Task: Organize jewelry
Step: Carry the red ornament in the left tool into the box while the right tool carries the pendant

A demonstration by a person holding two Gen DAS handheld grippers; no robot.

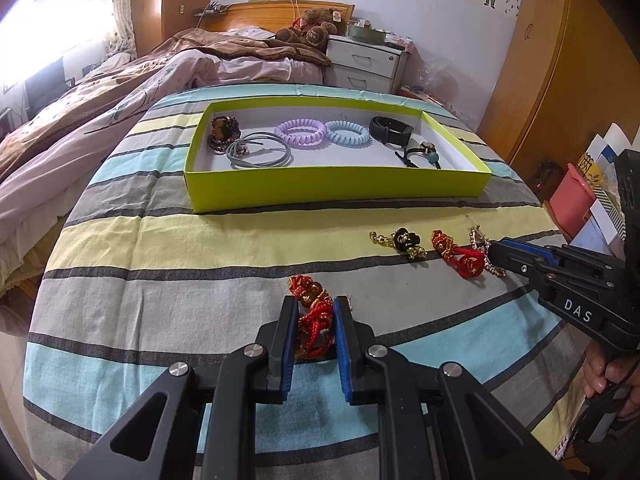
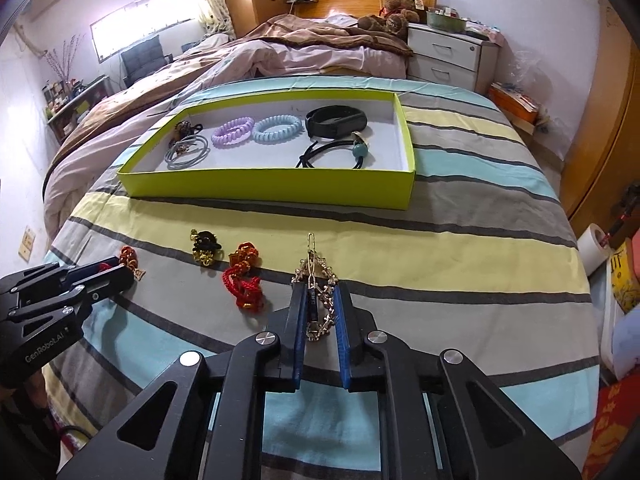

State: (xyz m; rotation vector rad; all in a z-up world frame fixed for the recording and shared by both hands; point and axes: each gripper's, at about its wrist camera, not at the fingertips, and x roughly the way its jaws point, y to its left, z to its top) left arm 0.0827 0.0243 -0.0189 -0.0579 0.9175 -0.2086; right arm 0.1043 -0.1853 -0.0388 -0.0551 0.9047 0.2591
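Left claw (image 1: pixel 314 312) clamps red bracelet (image 1: pixel 316 320); right claw (image 2: pixel 318 300) clamps gold chain (image 2: pixel 316 280). Tray (image 1: pixel 336 192) lies straight ahead of both.

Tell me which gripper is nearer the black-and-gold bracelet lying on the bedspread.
Neither is clearly nearer. The black-and-gold bracelet lies untouched between them: the left gripper sits nearer the camera around a red braided bracelet, the right gripper around a gold chain.

Home bedroom: bed (image 1: pixel 132 80), nightstand (image 1: pixel 366 64), teddy bear (image 1: pixel 310 30).
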